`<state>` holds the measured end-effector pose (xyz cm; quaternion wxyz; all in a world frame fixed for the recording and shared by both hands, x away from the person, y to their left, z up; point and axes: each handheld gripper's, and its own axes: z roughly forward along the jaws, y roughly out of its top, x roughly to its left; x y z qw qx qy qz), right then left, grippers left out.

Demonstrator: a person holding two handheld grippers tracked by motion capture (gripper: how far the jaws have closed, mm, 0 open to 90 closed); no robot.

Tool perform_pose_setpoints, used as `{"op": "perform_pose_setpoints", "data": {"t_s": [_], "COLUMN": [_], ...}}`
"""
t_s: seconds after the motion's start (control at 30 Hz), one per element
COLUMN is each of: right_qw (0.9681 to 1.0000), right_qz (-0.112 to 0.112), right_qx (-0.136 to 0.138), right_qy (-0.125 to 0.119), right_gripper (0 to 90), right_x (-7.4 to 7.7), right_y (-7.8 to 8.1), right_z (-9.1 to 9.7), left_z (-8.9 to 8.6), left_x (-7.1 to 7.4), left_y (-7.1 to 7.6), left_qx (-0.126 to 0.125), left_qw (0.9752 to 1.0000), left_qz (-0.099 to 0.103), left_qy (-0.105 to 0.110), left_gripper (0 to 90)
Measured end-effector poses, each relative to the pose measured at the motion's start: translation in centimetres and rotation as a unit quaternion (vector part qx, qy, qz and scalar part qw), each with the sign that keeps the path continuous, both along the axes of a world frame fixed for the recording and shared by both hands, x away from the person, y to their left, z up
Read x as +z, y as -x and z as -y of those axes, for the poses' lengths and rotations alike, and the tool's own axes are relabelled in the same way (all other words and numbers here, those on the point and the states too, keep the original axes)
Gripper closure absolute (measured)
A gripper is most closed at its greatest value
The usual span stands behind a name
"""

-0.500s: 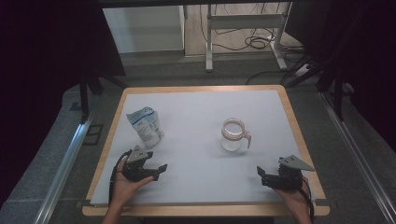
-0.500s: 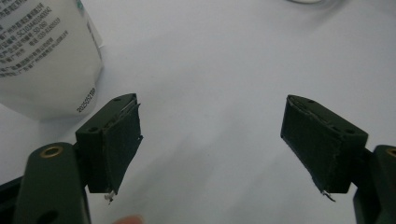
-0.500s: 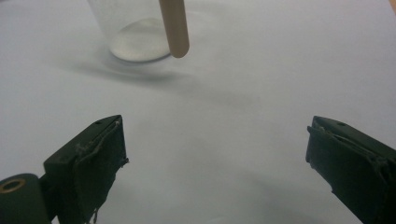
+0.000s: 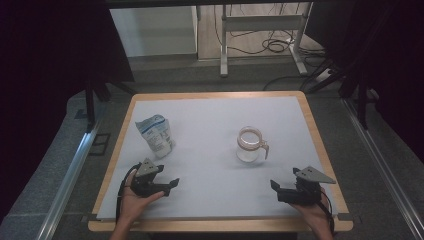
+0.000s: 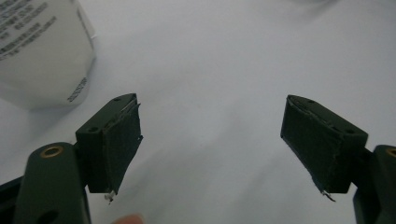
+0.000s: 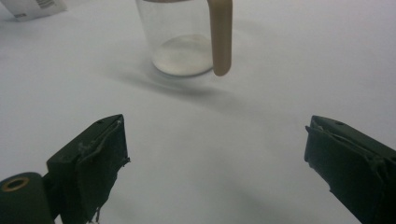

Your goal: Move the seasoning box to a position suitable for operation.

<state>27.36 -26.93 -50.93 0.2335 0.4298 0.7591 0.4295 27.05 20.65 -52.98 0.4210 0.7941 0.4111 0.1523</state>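
The person's 2 hands rest low at the near edge of the table (image 4: 220, 107), each holding a gripper just above the pale sheet that covers the tabletop. The left hand (image 4: 131, 199) comes in from the bottom left with the forearm angled up and inward; its left gripper (image 4: 169, 184) lies nearly level and points toward the middle of the table, grey 3-cornered plate on top. In the left gripper view its 2 black jaws stand wide apart with nothing but bare sheet between them, so this gripper is open and empty. The white pouch (image 4: 156, 135), printed with blue, stands upright on the sheet just beyond the left gripper and a little to its left; in the left gripper view its lower corner (image 5: 39, 51) sits at the upper left, clear of the jaws.

The right hand (image 4: 314, 210) enters at the bottom right, and the right gripper (image 4: 276, 189) also lies about level, pointing left and slightly away from the person. Its jaws are spread wide in the right gripper view, holding nothing. The clear glass jug (image 4: 249, 145) with a tan rim and handle stands upright near the table's middle, beyond the right gripper and apart from it; in the right gripper view the jug (image 6: 180, 39) is straight ahead, handle turned to the right. Pouch and jug stand well apart.
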Motion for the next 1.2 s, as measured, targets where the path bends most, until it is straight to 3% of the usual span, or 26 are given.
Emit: {"op": "perform_pose_setpoints", "data": {"t_s": [0.17, 0.57, 0.87, 1.2], "right_qw": [0.9999, 0.9995, 0.9988, 0.9975], "right_qz": [0.000, 0.003, -0.012, -0.020], "right_qx": [0.011, 0.028, 0.046, 0.066], "right_qy": [-0.012, -0.015, 0.010, 0.017], "right_gripper": [6.7, 6.7, 6.6, 6.3], "right_x": [0.9, 4.1, 4.0, 4.0], "right_y": [-0.8, -5.1, -7.5, -10.0], "right_z": [-0.5, -2.9, -5.0, -7.7], "left_z": [0.2, 0.6, 0.1, 0.3], "left_x": [0.1, -0.4, -0.3, -0.5], "left_y": [0.1, 0.1, 0.2, 0.2], "left_qx": [-0.006, -0.017, -0.011, -0.016], "left_qw": [1.0000, 0.9998, 0.9999, 0.9998], "left_qz": [-0.001, -0.009, -0.007, -0.010], "left_qy": [0.000, -0.002, 0.007, 0.004], "left_gripper": [20.5, 20.4, 20.3, 20.3]}}
